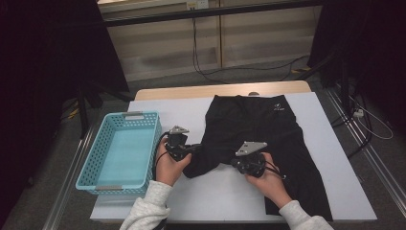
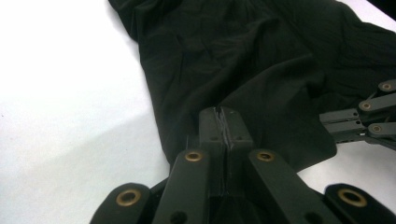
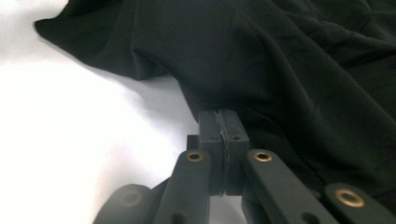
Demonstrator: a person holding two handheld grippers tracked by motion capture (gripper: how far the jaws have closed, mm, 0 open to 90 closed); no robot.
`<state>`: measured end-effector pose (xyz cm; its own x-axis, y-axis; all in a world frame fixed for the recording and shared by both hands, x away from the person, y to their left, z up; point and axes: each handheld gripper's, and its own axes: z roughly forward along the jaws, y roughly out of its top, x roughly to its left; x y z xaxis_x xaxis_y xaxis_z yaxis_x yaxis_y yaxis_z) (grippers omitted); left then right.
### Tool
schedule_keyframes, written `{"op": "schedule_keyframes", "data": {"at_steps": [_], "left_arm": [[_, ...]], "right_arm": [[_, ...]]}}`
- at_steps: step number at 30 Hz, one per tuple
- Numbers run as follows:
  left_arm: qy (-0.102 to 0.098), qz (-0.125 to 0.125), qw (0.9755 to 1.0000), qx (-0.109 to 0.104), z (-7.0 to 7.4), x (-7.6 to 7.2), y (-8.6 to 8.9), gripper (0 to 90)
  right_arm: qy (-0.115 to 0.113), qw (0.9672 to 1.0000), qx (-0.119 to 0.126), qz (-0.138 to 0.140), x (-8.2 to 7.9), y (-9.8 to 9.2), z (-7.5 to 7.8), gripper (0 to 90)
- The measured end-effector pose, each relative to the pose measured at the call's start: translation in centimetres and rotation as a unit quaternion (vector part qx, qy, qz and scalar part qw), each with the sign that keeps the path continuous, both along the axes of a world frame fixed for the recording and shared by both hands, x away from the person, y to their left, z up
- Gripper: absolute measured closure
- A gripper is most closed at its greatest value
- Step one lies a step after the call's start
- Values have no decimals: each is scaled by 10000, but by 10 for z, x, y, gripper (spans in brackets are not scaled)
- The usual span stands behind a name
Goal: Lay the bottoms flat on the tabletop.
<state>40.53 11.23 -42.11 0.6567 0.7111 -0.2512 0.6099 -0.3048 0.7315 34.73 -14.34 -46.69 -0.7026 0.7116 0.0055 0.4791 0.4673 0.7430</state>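
The left tongs (image 2: 226, 116) are closed, and in the left gripper view their two black jaws stand tight together with a thin fold of the black shorts (image 1: 261, 139) pinched between the pads, at the lower edge of the cloth; the right tongs (image 3: 223, 119) are closed too, and in the right gripper view their jaws meet on the hem of the same garment, where the cloth lifts a little from the white surface; in the high view the left tongs (image 1: 197, 148) point to the right and hold the end of the left leg of the shorts, while the right tongs (image 1: 235, 162) point to the left and grip the cloth near the crotch, so the two stand near each other with a short piece of cloth between them; the left hand (image 1: 168, 165) and the right hand (image 1: 269, 178) come in from the bottom edge, both in light grey sleeves (image 1: 146, 208); a grey three-cornered plate sits on top of each gripper; the shorts lie spread on the middle and right part of the table (image 1: 191, 108), with the waistband at the far side and a small white logo near it, and the right leg reaches down to the near edge; the left leg is bunched and drawn in toward the tongs; a light blue plastic basket (image 1: 91, 165) stands at the left edge of the table, just beside the left hand and apart from the shorts; its inside holds nothing that I can see.
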Motion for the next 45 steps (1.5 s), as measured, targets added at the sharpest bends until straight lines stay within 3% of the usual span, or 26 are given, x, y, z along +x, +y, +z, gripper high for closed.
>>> {"op": "schedule_keyframes", "data": {"at_steps": [5,9,13,15,18,21,23,25,29,30,34,41,45], "left_arm": [[-70,-20,10000,-6,6,2,-1,892],[-104,-36,9999,-34,7,4,-4,891],[-142,-40,9999,23,9,5,-2,887],[-134,10,9999,56,7,9,-1,886],[-87,151,9994,304,3,18,-1,889],[-97,191,9995,247,-1,26,-2,888],[-215,177,9993,245,-2,30,-5,876],[-286,182,9988,344,-5,32,-6,778],[-282,250,9990,235,-7,28,-3,429],[-292,241,9989,278,-6,25,-2,376],[-346,168,9982,460,-3,11,4,309],[-619,282,9949,748,-7,-4,17,283],[-630,141,9958,656,-11,-13,17,291]], "right_arm": [[44,9998,159,79,-10,-17,13,900],[21,9998,146,153,-18,-31,21,900],[-127,9994,305,-33,-20,-45,29,900],[-188,9993,313,-90,-19,-47,31,900],[-315,9987,332,-226,-16,-45,31,900],[-436,9976,392,-355,-15,-41,30,881],[-467,9982,306,-239,-15,-34,31,794],[-454,9984,323,-123,-16,-28,30,774],[-414,9987,305,9,-17,-19,28,683],[-414,9987,287,-13,-17,-19,28,666],[-404,9987,307,-40,-18,-20,29,597],[-468,9983,339,13,-20,-16,27,503],[-453,9984,352,11,-21,-16,27,487]]}}
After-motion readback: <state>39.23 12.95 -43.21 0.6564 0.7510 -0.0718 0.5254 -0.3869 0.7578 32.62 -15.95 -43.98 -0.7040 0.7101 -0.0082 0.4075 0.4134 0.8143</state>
